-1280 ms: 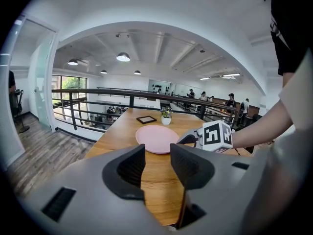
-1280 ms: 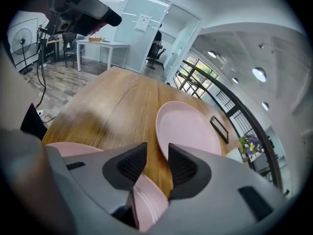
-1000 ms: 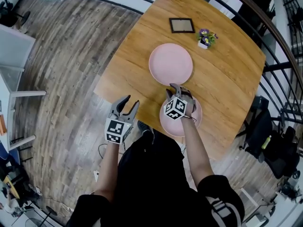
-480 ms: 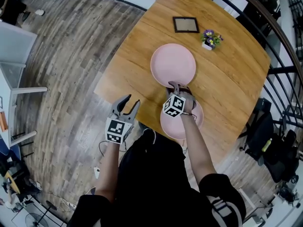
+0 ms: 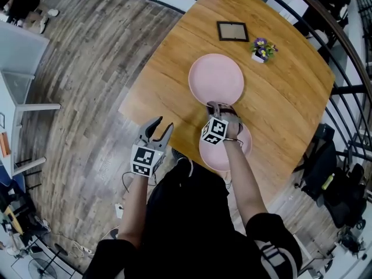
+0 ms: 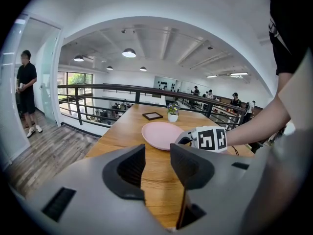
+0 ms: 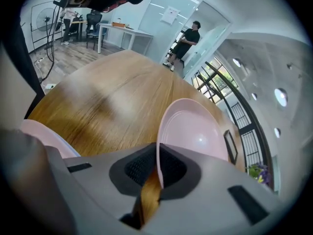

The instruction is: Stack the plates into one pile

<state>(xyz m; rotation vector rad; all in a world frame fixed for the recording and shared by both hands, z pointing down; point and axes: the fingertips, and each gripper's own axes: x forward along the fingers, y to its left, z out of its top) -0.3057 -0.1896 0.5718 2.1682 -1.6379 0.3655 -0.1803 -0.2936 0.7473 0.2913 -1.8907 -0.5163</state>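
Note:
Two pink plates lie on the wooden table point(image 5: 290, 92). The far plate point(image 5: 216, 79) point(image 6: 161, 134) point(image 7: 195, 129) has its near rim pinched between the jaws of my right gripper point(image 5: 217, 107) point(image 7: 159, 168), which have just been closing onto it. The near plate point(image 5: 228, 153) point(image 7: 39, 133) lies under my right wrist, close to the table's front edge. My left gripper point(image 5: 156, 128) point(image 6: 157, 166) hangs open and holds nothing, off the table's left corner. It looks toward the far plate and the right gripper's marker cube point(image 6: 211, 138).
A small picture frame point(image 5: 232, 31) and a potted flower point(image 5: 263, 50) stand at the table's far side, beyond the plates. A black railing point(image 5: 325, 45) curves behind the table. Wooden floor point(image 5: 87, 68) lies to the left, and a person point(image 6: 25, 94) stands there.
The right gripper's jaws have drawn together on the far plate's near rim. The left gripper has stayed where it was.

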